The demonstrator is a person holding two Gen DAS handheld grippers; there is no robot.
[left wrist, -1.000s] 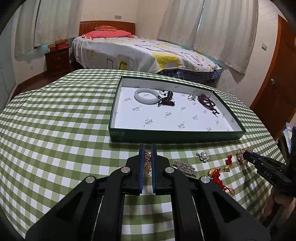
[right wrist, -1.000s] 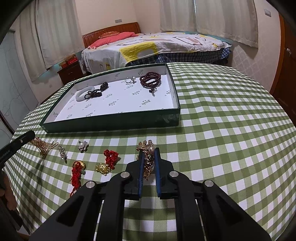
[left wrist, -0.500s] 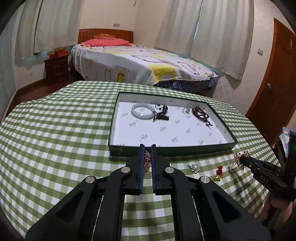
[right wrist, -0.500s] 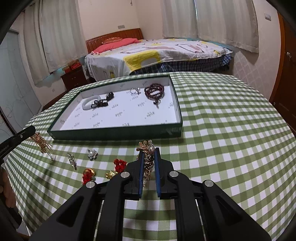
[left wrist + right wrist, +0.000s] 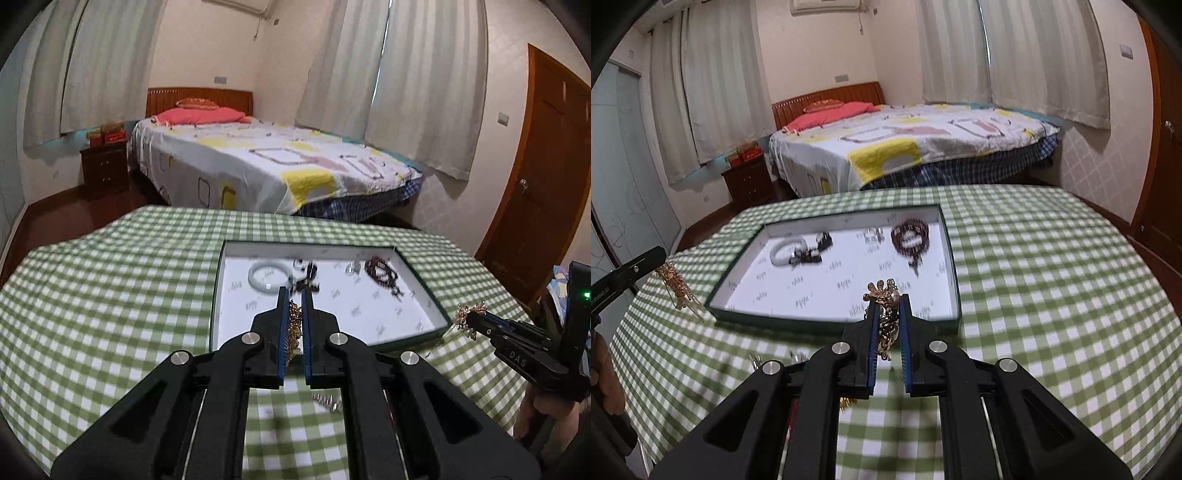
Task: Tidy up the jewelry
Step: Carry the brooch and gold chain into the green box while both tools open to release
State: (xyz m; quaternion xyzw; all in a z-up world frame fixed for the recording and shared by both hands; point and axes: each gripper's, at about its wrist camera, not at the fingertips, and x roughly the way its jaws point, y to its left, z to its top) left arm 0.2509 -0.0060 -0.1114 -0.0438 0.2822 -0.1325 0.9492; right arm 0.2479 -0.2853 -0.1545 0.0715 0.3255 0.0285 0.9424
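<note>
Both grippers have risen off the cloth since a second ago and now hang at the tray's near edge, each with a piece.

Left gripper clenched on a gold tassel piece, over the near-left part of the tray; right gripper clenched on a gold pearl brooch, over the tray's near-right rim. Held high, I judge, to clear the wall. White bangle and dark beads lie at the tray's far side; more pieces lie on the cloth short of it.
</note>
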